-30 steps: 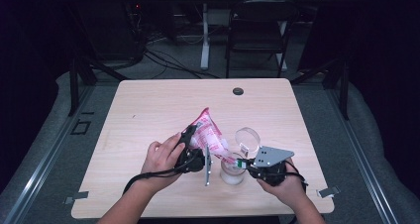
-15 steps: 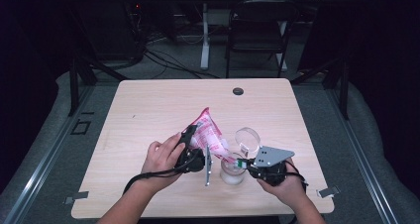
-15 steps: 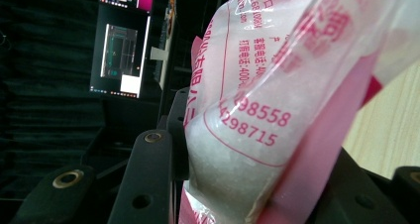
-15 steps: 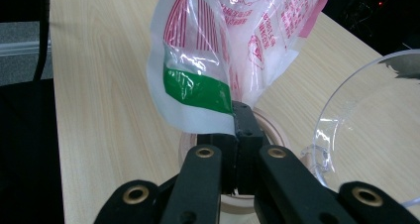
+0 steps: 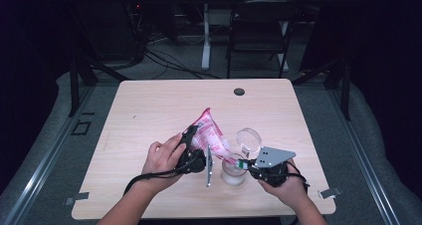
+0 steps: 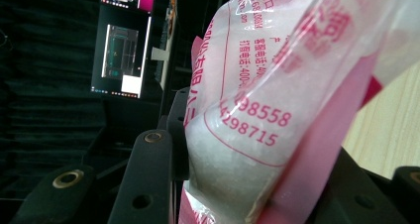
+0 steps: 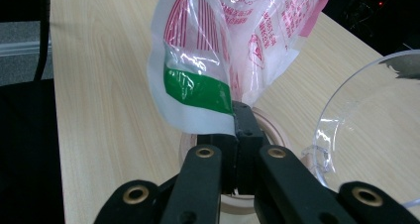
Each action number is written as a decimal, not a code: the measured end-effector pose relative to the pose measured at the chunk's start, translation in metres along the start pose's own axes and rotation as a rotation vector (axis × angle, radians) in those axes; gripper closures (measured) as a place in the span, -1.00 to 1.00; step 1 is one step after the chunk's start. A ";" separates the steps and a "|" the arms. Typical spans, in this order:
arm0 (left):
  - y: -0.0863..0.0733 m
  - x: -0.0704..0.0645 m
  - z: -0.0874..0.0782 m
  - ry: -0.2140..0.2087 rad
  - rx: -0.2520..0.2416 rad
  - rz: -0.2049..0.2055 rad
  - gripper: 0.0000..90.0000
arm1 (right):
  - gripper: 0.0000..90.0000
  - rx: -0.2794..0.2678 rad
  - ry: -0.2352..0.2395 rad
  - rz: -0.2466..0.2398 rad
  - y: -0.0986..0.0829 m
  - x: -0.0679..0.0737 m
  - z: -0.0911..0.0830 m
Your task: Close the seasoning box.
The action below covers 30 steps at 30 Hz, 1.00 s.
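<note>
A pink-and-white printed plastic bag of white granules hangs tilted over a small clear jar near the table's front edge. My left gripper is shut on the bag's full upper body; its jaws press in on both sides. My right gripper is shut on the bag's lower corner, at the green stripe, right above the jar's mouth. In the right gripper view my right gripper has its jaws together on the film.
A clear round lid lies just behind the jar, and it reappears at the right as the lid. A small black grommet sits at the table's far edge. Chairs and cables stand beyond.
</note>
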<state>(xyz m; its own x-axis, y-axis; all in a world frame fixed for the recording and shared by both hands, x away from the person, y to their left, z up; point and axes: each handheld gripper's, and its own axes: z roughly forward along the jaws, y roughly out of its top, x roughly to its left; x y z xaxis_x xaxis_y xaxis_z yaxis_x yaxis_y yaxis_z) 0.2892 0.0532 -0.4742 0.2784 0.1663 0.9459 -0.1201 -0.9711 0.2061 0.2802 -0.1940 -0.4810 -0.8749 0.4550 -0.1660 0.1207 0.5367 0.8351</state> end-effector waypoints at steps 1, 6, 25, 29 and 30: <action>0.000 0.000 0.000 0.000 0.000 0.000 0.43 | 1.00 0.000 0.000 0.000 0.000 0.000 0.000; 0.000 0.000 0.000 0.005 -0.003 -0.001 0.43 | 1.00 -0.002 0.001 0.001 0.000 0.000 0.000; 0.001 0.001 0.000 0.006 -0.002 0.002 0.43 | 1.00 -0.001 -0.002 0.000 0.000 0.000 0.000; 0.002 0.001 0.000 0.006 -0.002 0.002 0.43 | 1.00 -0.001 -0.001 0.001 0.000 0.000 0.000; 0.002 0.002 0.000 0.006 -0.003 0.002 0.43 | 1.00 -0.002 -0.001 0.001 0.000 0.000 0.000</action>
<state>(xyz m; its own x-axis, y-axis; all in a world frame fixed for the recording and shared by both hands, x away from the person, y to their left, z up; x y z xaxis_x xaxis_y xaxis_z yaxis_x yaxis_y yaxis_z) 0.2892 0.0520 -0.4724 0.2726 0.1657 0.9477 -0.1230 -0.9710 0.2051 0.2802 -0.1944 -0.4810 -0.8743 0.4562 -0.1657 0.1207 0.5351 0.8361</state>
